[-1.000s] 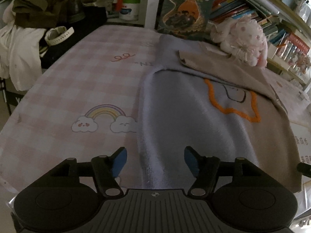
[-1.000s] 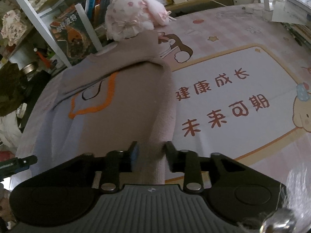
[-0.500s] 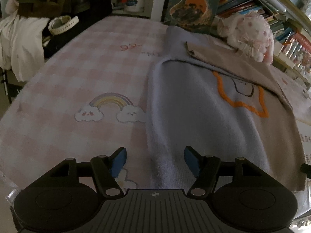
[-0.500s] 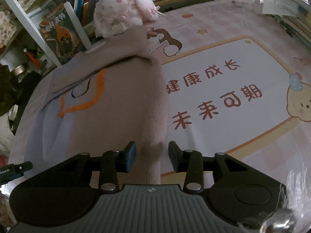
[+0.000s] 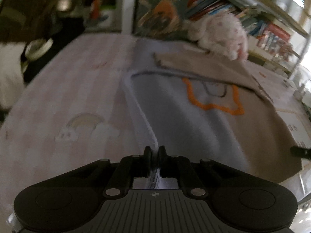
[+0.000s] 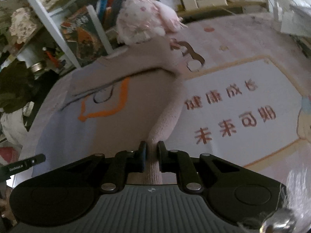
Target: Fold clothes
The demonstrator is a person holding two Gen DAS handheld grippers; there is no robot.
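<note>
A knit sweater (image 5: 175, 116), pale blue on one side and beige on the other with an orange outline on its front, lies on the pink checked tabletop (image 5: 73, 89). Its sleeves are folded across the chest. My left gripper (image 5: 155, 151) is shut on the sweater's blue bottom-left hem, which rises in a ridge to the jaws. My right gripper (image 6: 151, 148) is shut on the sweater's beige bottom-right hem (image 6: 165, 120); the sweater (image 6: 108, 120) spreads to its left.
A pink-white plush toy (image 5: 223, 36) lies at the sweater's collar, also in the right wrist view (image 6: 143, 23). Bookshelves (image 5: 223, 9) stand behind. Dark clothes and a white garment (image 5: 11, 81) pile at the left edge. A printed mat with red characters (image 6: 233, 112) lies right of the sweater.
Both grippers have closed: the left went from wide open to shut on the blue hem, the right from part open to shut on the beige hem. Both hem corners now lift slightly.
</note>
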